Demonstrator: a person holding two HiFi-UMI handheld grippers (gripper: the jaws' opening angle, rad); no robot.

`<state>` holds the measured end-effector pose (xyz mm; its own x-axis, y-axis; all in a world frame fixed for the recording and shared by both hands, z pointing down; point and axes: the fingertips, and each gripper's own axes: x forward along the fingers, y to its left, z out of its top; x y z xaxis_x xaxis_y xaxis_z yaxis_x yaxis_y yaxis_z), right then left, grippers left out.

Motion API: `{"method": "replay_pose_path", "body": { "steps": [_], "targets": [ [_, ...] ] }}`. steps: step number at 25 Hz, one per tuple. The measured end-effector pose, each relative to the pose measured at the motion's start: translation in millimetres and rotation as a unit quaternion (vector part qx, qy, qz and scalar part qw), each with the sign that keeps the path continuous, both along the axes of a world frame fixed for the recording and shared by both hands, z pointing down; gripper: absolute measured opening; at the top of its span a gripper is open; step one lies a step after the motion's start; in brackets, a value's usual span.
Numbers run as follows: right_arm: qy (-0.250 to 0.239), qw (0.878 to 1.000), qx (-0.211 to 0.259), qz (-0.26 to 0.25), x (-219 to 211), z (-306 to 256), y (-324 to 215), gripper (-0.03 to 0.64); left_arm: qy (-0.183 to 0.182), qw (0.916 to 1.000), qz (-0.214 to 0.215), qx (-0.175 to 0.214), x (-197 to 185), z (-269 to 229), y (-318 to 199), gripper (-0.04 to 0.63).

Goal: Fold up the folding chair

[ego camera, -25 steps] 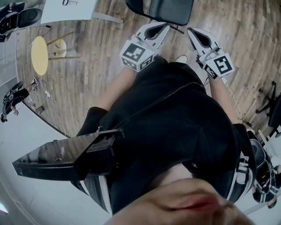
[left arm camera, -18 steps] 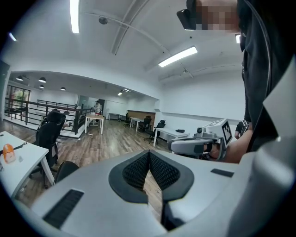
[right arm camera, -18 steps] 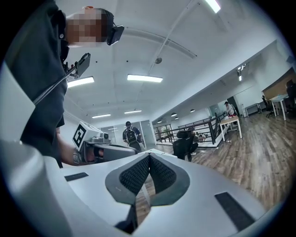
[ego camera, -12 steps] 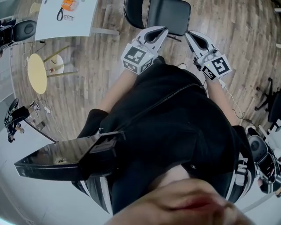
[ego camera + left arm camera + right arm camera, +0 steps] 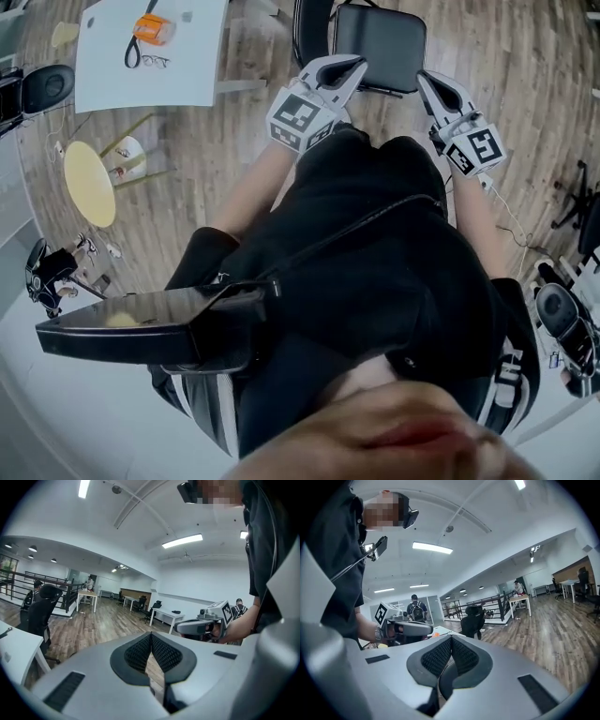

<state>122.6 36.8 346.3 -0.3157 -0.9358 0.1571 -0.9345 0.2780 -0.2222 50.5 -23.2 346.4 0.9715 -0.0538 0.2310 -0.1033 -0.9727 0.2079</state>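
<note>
In the head view the black folding chair (image 5: 380, 36) stands unfolded on the wood floor just ahead of me, its seat flat and its backrest (image 5: 312, 23) to the left of the seat. My left gripper (image 5: 352, 66) hovers by the seat's near left corner, and my right gripper (image 5: 427, 78) by its near right corner. Neither touches the chair. In the left gripper view the pads (image 5: 140, 652) meet with nothing between them. The right gripper view shows its pads (image 5: 461, 656) pressed together the same way. Each gripper sees the other: the right gripper (image 5: 201, 626) and the left gripper (image 5: 405, 629).
A white table (image 5: 112, 80) with an orange object (image 5: 153, 28) stands at the upper left, with a yellow round stool (image 5: 89, 169) and a black office chair (image 5: 47, 86) nearby. Another office chair (image 5: 472, 619) and a person with a backpack (image 5: 416, 609) are farther off.
I have stepped forward toward the chair. Both grippers have moved with me and now sit at the seat's near corners. The white table has come further into view. Both stay shut.
</note>
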Motion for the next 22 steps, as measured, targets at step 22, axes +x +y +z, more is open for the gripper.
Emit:
{"method": "replay_pose_path", "body": {
  "steps": [22],
  "targets": [
    [-0.180,0.976,-0.118,-0.013,105,238,-78,0.003,-0.267,0.9394,-0.181,-0.116,-45,224,-200,0.176]
  ]
}}
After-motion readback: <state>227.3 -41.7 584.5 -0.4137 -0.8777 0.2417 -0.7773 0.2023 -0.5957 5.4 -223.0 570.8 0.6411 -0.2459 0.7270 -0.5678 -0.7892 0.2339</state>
